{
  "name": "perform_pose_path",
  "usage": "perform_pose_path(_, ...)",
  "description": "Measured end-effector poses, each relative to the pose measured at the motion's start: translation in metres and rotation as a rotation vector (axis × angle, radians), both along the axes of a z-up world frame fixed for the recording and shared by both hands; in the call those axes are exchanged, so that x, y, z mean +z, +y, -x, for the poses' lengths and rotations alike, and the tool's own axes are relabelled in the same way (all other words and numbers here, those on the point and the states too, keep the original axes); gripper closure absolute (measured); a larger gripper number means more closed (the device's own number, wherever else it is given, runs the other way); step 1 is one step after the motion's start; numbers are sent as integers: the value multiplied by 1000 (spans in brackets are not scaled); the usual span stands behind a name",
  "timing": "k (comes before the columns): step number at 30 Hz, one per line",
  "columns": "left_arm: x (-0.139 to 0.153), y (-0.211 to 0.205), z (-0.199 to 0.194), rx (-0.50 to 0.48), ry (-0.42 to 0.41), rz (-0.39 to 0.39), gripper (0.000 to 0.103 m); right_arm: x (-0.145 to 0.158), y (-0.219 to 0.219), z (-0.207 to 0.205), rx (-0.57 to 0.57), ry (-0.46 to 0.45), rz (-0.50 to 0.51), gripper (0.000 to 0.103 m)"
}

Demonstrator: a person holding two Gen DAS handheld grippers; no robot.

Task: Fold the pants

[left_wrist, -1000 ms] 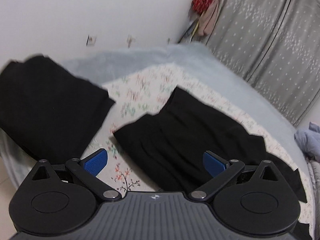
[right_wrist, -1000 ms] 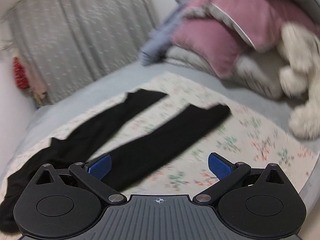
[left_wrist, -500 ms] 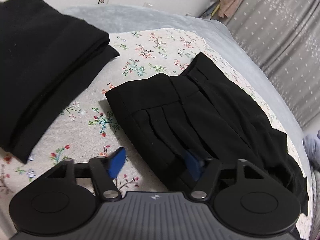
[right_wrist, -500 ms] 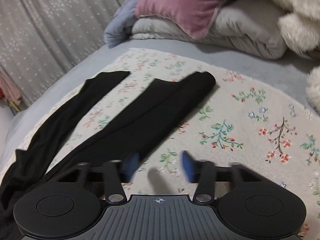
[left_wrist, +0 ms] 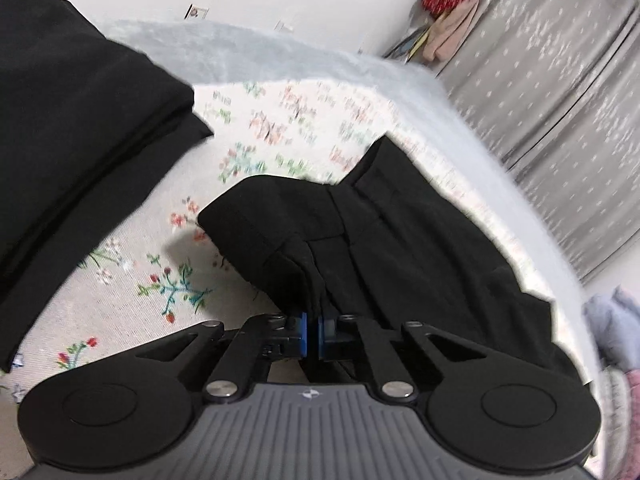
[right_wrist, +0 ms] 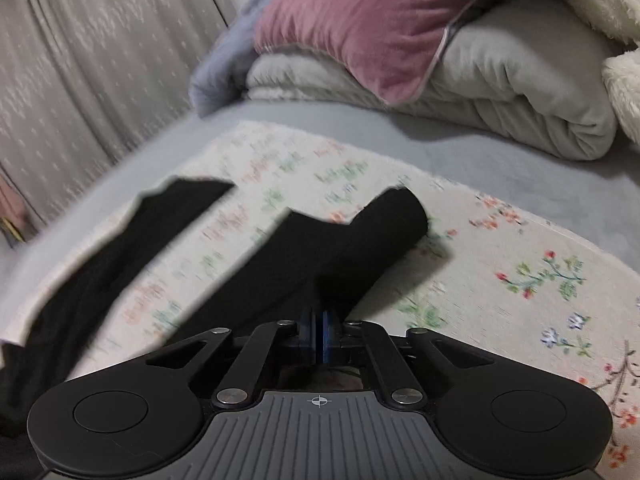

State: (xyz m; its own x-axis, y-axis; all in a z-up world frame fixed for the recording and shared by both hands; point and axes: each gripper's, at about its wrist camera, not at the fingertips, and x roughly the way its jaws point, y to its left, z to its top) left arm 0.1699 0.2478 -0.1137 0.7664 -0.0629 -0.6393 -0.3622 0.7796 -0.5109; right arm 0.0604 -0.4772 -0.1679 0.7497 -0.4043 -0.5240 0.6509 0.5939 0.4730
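The left gripper (left_wrist: 313,330) is pinched tight on the waist end of the black pants (left_wrist: 400,248), and its two blue pads have black cloth squeezed between them. The cloth there is pulled up off the flowered cloth (left_wrist: 132,276), and the lifted part throws a shadow on the flowers. The right gripper (right_wrist: 319,334) is pinched tight too, on the side of one leg of the pants (right_wrist: 304,256). That leg is bunched up and raised at the spot where it is held.

The pants lie spread on the flowered cloth (right_wrist: 520,280), which covers the middle of a gray blue bed (right_wrist: 360,132). Their two legs run away from the right gripper. The near leg ends in a rolled tip, and the far leg lies flat and apart from it with flowers showing in between.

To the left of the pants, near the waist end, sits a stack of folded black clothes (left_wrist: 76,132). It is close to the pants but does not touch them.

Past the leg ends, at the far side of the bed, is a folded gray blanket (right_wrist: 500,96) with a pink pillow (right_wrist: 360,28) on top and something white and fluffy (right_wrist: 600,4) beside it. A gray curtain (left_wrist: 560,92) hangs behind the bed. Next to the curtain, things in red and pink hang in the corner by the wall (left_wrist: 452,4).
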Motion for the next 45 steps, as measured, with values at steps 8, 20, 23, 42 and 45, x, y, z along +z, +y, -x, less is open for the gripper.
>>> perform_pose_path(8, 45, 15, 27, -33, -99, 116, 95, 95, 49, 68, 60, -124, 268, 101)
perform_pose_path(20, 2, 20, 25, -21, 44, 53, 95, 80, 56, -43, 206, 451, 407, 74)
perform_pose_path(23, -7, 32, 36, -36, 35, 56, 95, 51, 61, -12, 202, 356, 333, 43)
perform_pose_path(42, -26, 24, 24, -71, 65, 26, 95, 6, -5, 52, 64, 83, -44, 100)
perform_pose_path(45, -11, 23, 23, -71, 37, 22, 95, 38, -3, 51, 72, 46, 31, 101)
